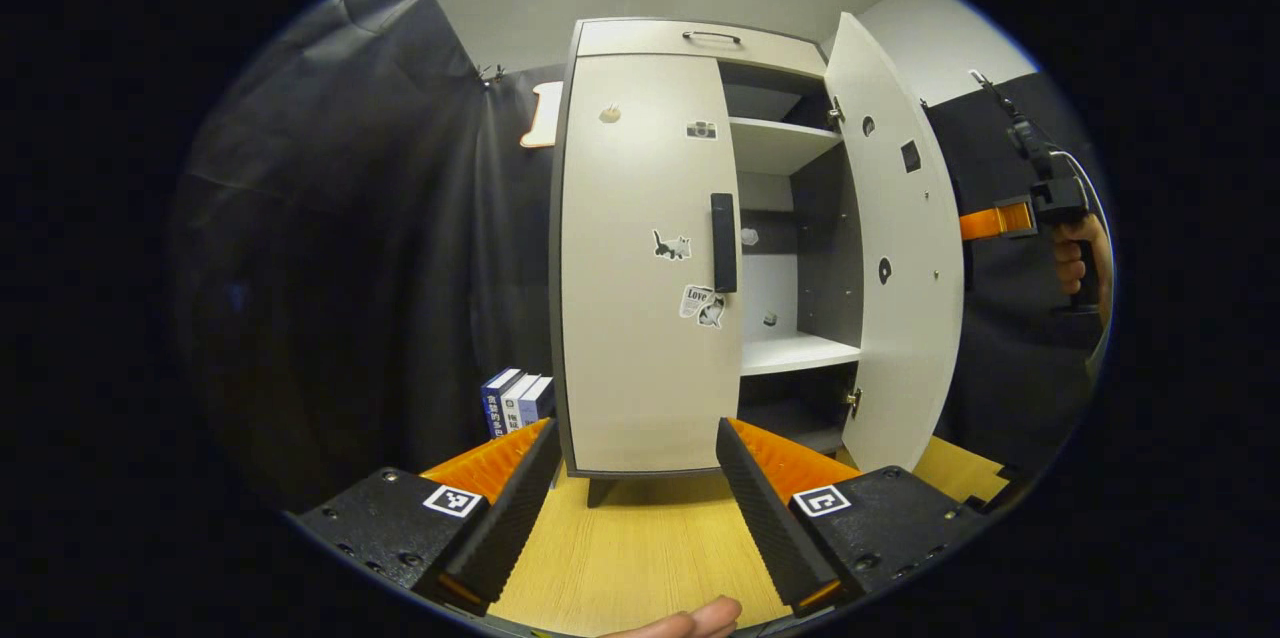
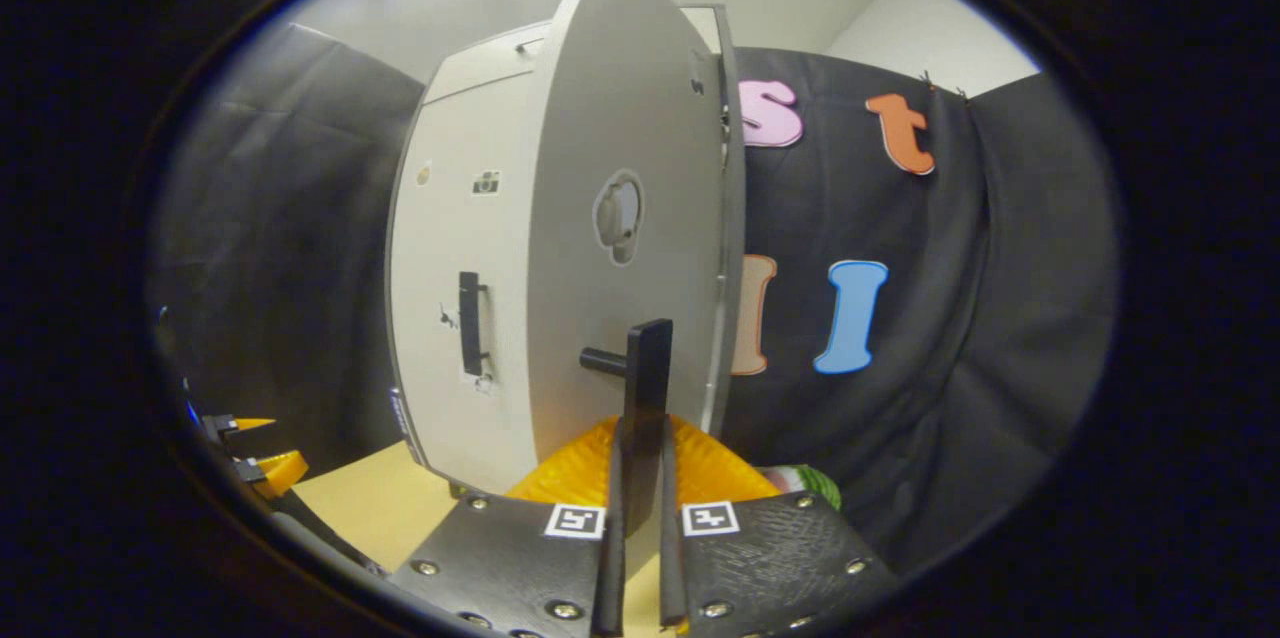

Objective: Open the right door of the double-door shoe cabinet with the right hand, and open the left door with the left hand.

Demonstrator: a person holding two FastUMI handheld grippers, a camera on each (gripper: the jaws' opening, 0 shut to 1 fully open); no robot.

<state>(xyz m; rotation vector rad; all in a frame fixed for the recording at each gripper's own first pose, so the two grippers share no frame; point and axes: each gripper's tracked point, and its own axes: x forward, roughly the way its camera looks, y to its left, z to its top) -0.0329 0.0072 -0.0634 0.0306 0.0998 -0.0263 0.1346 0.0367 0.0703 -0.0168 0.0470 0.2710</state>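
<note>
While the right door (image 1: 895, 248) of the shoe cabinet (image 1: 660, 38) stands swung wide, baring its shelves (image 1: 795, 353), the left door (image 1: 645, 258) is shut, its dark handle (image 1: 723, 242) untouched. Spread wide and holding nothing, the left tool (image 1: 635, 473) hovers in front of that closed door above the wooden counter (image 1: 640, 548). In the right gripper view, the right tool (image 2: 643, 478) is clenched on the right door's handle (image 2: 648, 378), both fingers pressing its bar. Some books (image 1: 518, 400) stand just left of the cabinet.
</note>
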